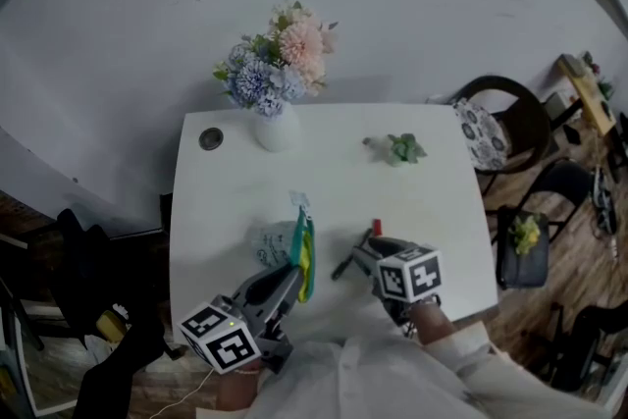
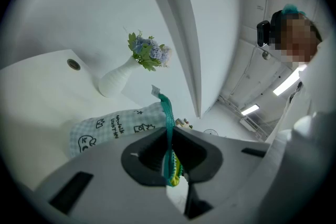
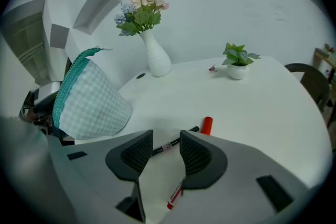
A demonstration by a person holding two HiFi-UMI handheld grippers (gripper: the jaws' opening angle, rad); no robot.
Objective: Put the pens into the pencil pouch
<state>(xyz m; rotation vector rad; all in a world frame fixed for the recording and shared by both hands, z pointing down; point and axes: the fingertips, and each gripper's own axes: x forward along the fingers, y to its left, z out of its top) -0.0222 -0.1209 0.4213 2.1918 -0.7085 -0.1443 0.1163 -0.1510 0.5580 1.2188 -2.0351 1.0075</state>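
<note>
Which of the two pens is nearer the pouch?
The black pen, crossing between the open jaws of the right gripper; the red-capped pen lies beyond it, farther from the pouch.

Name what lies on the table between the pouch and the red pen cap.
A black pen lies there, seen between the open right gripper's jaws; the right gripper view shows it best.

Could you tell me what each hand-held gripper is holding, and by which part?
Left hand-held gripper pinches the pale checked fabric pouch by its teal zipper edge; right hand-held gripper holds nothing.
</note>
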